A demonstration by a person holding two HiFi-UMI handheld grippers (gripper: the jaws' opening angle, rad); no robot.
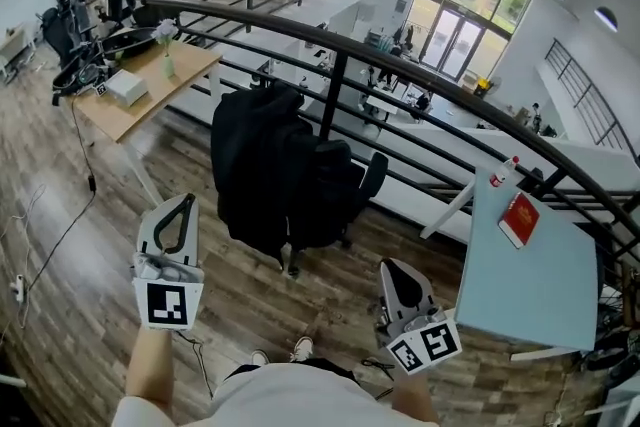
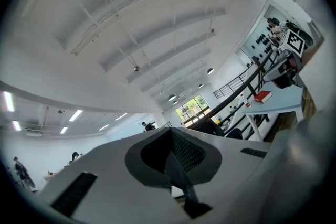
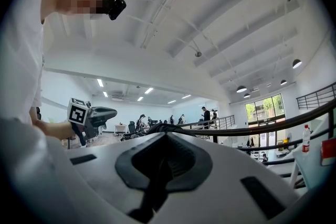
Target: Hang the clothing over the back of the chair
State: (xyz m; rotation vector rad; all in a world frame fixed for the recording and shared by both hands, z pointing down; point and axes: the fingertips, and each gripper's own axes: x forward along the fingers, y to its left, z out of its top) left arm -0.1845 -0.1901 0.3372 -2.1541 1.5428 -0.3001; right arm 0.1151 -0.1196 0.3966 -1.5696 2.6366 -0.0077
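1. The black clothing (image 1: 258, 160) lay draped over the back of the office chair (image 1: 352, 187) in the middle of the scene, and it hung down far on the chair's left side.
2. The chair stood just before the dark railing (image 1: 420, 75), with a wooden desk (image 1: 150, 80) far on the left and a pale blue table (image 1: 540, 285) on the right.
3. The left gripper (image 1: 183, 207) had its jaws together with nothing between them, near the person and apart from the clothing.
4. The right gripper (image 1: 400, 277) was also closed and empty, near and to the right of the chair.
5. In my judgement the hanging was done. To finish it well, one should check that the cloth lies evenly over the back, because more of it seemed to hang on the left and it could slide. For a correction, open one gripper, pinch the upper fold and pull it gently across, without pushing the chair, which may roll.
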